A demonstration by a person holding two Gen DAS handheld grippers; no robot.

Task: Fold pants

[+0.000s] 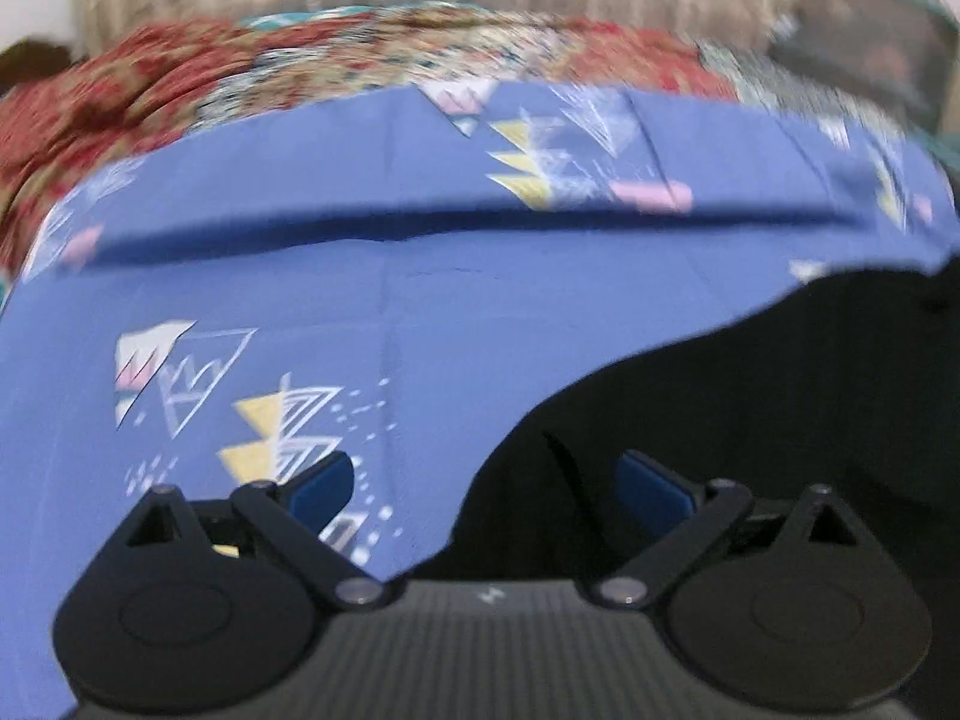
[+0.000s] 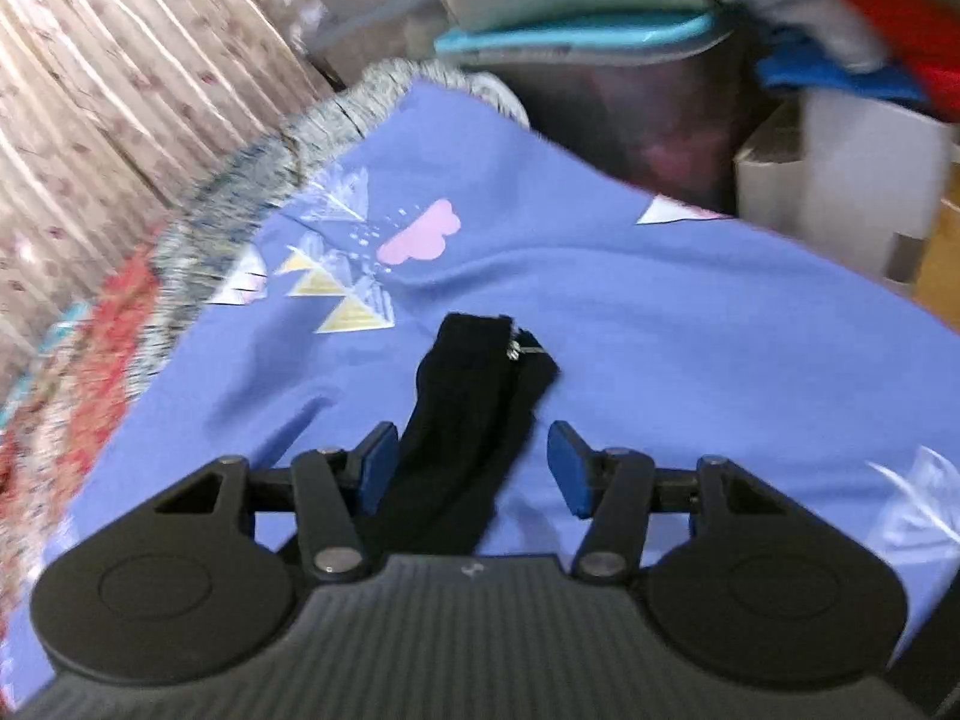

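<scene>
In the right wrist view a narrow strip of the black pants (image 2: 474, 414) is seen lying on a blue sheet (image 2: 660, 312), its long axis running away from the camera, the far end with a small metal fastener. The right hand-held gripper (image 2: 474, 468) is held wide apart, released; the strip passes between its blue pads (image 2: 378, 462), touching or just beside the left one. In the left wrist view the pants (image 1: 750, 408) are seen as a broad dark mass at the right on the sheet (image 1: 360, 276). The left hand-held gripper (image 1: 489, 483) is likewise spread, nothing grasped, its right pad over the fabric. No writing can be read.
</scene>
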